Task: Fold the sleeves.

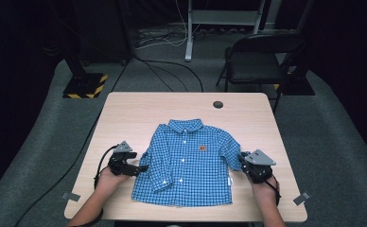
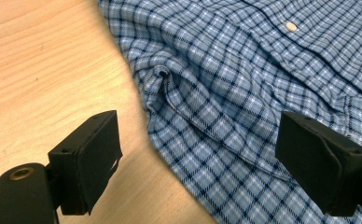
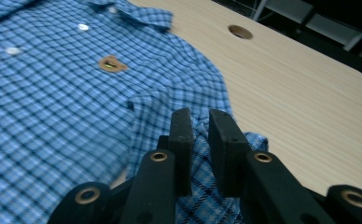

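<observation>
A small blue-and-white checked shirt (image 1: 187, 163) lies flat, front up, in the middle of a pale wood-grain table (image 1: 139, 106), collar toward twelve o'clock and hem toward six. Its woven cotton is soft and lightly rumpled; a row of round white buttons (image 2: 291, 26) runs down the placket, and a small brown bear-shaped patch (image 3: 112, 64) sits on the chest.

The right gripper (image 3: 200, 140) is at the shirt's three o'clock edge. Its two flat black jaws are clenched on the cuff of the sleeve (image 3: 207, 186) there, the checked cloth bunched into a ridge between the pads and lifted off the tabletop. Each jaw is a blocky matt slab on a rounded black arm with brass-ringed screw holes.

The left gripper (image 2: 195, 154) is at the shirt's nine o'clock side, released: its jaws stand wide apart, one over bare wood, the other over the cloth, gripping nothing. Between them lies the other sleeve (image 2: 202, 116), folded in on the body, with a thick curved seam and a puckered fold at its end. In the high view a grey three-cornered plate (image 1: 123, 147) tops this gripper, and a black cable (image 1: 103, 158) loops from it.

A round dark hole (image 1: 218, 104) is cut in the table at twelve o'clock of the collar. Beyond the table, on grey carpet, stands a black folding chair (image 1: 257, 59).
</observation>
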`<state>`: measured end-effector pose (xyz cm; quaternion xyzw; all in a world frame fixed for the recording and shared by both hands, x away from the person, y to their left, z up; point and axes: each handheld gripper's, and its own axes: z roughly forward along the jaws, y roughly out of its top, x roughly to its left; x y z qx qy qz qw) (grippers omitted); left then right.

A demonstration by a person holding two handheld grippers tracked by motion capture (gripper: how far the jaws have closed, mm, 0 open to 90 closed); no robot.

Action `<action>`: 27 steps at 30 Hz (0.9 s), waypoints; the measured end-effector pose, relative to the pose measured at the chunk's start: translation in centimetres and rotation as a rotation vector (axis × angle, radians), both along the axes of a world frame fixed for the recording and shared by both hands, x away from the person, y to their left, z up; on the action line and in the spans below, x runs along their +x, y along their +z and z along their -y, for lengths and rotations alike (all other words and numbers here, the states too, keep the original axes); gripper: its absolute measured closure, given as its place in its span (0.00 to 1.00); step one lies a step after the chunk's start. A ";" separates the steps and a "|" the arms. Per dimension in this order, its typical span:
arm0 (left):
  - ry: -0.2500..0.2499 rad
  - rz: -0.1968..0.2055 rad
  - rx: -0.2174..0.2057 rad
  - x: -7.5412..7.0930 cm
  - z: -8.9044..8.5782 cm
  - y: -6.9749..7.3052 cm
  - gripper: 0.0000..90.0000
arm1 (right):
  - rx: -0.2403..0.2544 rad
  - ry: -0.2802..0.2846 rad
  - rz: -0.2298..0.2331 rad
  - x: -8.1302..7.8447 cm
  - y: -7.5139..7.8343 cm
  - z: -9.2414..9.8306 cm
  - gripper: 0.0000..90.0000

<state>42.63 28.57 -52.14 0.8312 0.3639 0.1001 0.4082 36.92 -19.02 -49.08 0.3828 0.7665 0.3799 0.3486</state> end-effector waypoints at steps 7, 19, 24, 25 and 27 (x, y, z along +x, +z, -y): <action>0.006 -0.001 -0.002 -0.1 -0.2 0.0 0.15 | -0.001 0.087 0.015 -0.5 0.3 -2.2 0.88; 0.013 -0.005 -0.004 -0.3 -0.3 -0.1 0.15 | -0.045 0.284 -0.002 -1.1 0.1 -5.5 0.88; 0.014 -0.005 -0.003 -0.3 -0.4 -0.1 0.15 | -0.024 0.334 -0.046 -1.0 -0.3 -6.0 0.87; 0.014 -0.006 -0.003 -0.3 -0.4 -0.1 0.15 | -0.025 0.345 -0.052 -1.0 -0.3 -6.1 0.87; 0.013 -0.005 0.000 -0.3 -0.4 -0.1 0.15 | -0.021 0.370 -0.065 -1.0 -0.5 -6.3 0.86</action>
